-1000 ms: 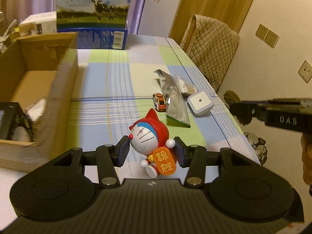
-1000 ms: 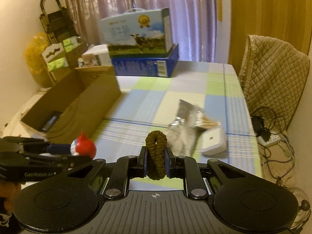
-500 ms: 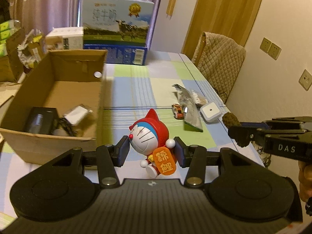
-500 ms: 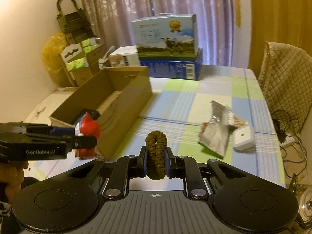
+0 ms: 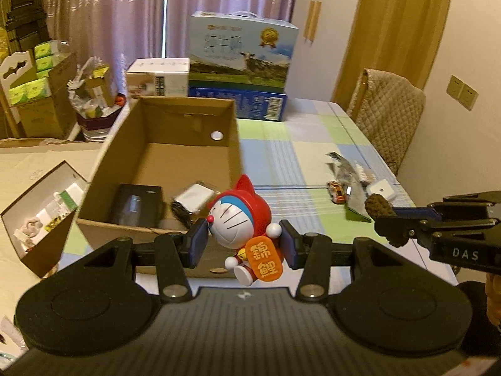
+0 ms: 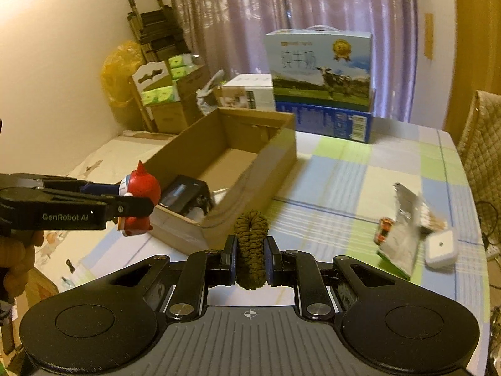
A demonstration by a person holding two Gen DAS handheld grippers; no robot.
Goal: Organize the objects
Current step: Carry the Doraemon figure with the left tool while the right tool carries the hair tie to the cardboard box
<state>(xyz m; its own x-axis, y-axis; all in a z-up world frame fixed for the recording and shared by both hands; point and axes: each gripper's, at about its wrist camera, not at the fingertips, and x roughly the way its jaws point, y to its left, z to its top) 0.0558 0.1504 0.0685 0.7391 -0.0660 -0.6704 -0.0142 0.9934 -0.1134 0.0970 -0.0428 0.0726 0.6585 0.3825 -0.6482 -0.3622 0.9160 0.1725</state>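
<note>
My left gripper [image 5: 242, 241] is shut on a red-hooded cat figurine [image 5: 241, 219] with an orange sign, held in the air just before the near wall of an open cardboard box [image 5: 156, 235]. The right wrist view shows the same figurine [image 6: 141, 197] at the box's near left corner. My right gripper [image 6: 250, 253] is shut on a brown knitted hair tie [image 6: 250, 244], above the checked tablecloth. The box [image 6: 250, 169] holds a black case [image 5: 137, 200] and a small white packet [image 5: 195, 195].
On the tablecloth [image 6: 344, 172] lie a toy car [image 6: 383, 228], a silver foil pouch [image 6: 404, 238] and a small white square device [image 6: 440, 247]. A milk carton box [image 5: 242, 50] stands at the far end. A padded chair [image 5: 388, 112] is at right, and a small open box [image 5: 40, 210] at left.
Both grippers have risen and swung left toward the cardboard box, each still holding its object. The box's inside has come fully into view.
</note>
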